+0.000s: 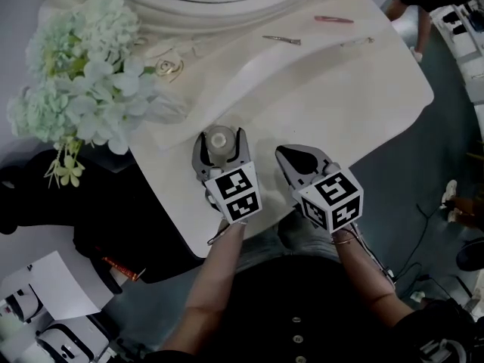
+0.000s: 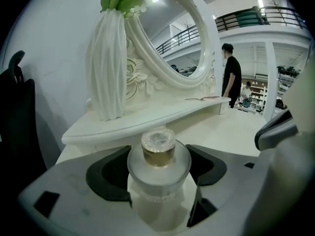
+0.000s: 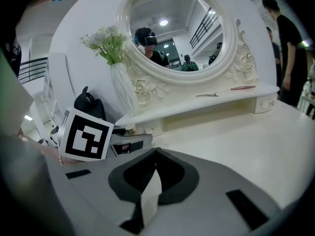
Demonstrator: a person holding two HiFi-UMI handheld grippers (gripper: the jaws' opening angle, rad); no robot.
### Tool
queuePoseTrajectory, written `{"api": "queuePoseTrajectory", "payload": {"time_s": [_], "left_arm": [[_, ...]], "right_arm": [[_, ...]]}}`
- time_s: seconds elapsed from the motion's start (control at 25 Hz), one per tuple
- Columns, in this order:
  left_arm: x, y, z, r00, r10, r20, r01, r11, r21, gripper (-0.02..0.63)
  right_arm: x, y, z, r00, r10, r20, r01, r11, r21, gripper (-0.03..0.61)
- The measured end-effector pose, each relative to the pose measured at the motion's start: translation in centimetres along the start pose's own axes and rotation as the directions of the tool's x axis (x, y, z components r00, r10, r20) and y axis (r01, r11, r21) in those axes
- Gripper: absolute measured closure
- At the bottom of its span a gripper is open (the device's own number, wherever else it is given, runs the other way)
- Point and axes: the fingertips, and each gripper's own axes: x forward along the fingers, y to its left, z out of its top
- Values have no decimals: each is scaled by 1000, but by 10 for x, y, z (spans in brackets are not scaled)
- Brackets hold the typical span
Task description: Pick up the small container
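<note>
1. White and curved, the dressing table point(image 1: 363, 104) fills the middle of the room, with a raised shelf point(image 2: 147, 117) along its back edge.
2. An oval mirror point(image 3: 172, 33) in a carved white frame stands on that shelf.
3. At the table's back left corner a ribbed white vase point(image 2: 107, 68) holds pale flowers point(image 1: 83, 74).
4. The left tool point(image 1: 221, 144) is near the table's front edge, its jaws clamped on either side of the small container.
5. The right tool point(image 3: 153, 168) is just beside it, also over the front edge, with its jaws pressed together on nothing.
6. The small container point(image 2: 158, 154) is a frosted jar with a gold neck and a clear faceted stopper, upright between the left tool's dark pads; whether its base touches the table I cannot tell.
7. A silver hair clip point(image 1: 281, 40) and a pink one point(image 1: 333, 20) lie on the shelf toward its right end.
</note>
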Motion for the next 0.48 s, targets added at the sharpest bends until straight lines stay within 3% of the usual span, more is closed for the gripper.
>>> {"api": "queuePoseTrajectory", "payload": {"time_s": [0.48], "left_arm": [[2,0,-17,999,-5,-48,2,998,-68,299]], "right_arm": [[-4,-4,-10,1000,12,-5,-12,1000,22,577]]}}
